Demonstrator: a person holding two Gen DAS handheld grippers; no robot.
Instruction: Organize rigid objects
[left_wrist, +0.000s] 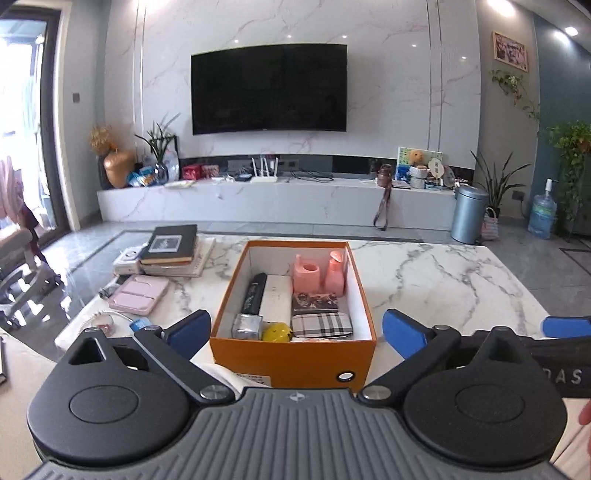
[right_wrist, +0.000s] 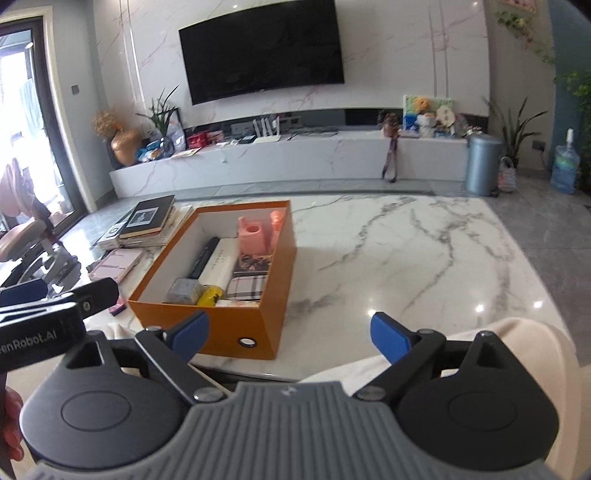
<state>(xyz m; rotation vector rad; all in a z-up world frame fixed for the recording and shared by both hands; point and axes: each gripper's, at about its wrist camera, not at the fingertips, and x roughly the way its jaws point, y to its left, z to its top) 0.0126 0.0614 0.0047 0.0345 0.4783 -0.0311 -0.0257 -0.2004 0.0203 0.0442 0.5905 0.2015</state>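
Note:
An orange box (left_wrist: 295, 352) stands on the marble table; it also shows in the right wrist view (right_wrist: 225, 332). Inside lie a pink holder (left_wrist: 306, 277), a pink bottle (left_wrist: 335, 271), a white box (left_wrist: 275, 301), a black case (left_wrist: 254, 293), a plaid pouch (left_wrist: 321, 325), a yellow object (left_wrist: 277, 332) and a silver cube (left_wrist: 246, 326). My left gripper (left_wrist: 293, 330) is open and empty, in front of the box's near wall. My right gripper (right_wrist: 290, 332) is open and empty, near the table's front edge, right of the box.
A stack of books (left_wrist: 171, 251) and a pink case (left_wrist: 138, 295) lie left of the box. The marble table (right_wrist: 424, 258) stretches to the right. Beige cloth (right_wrist: 498, 343) lies at the near edge. A TV wall and console stand beyond.

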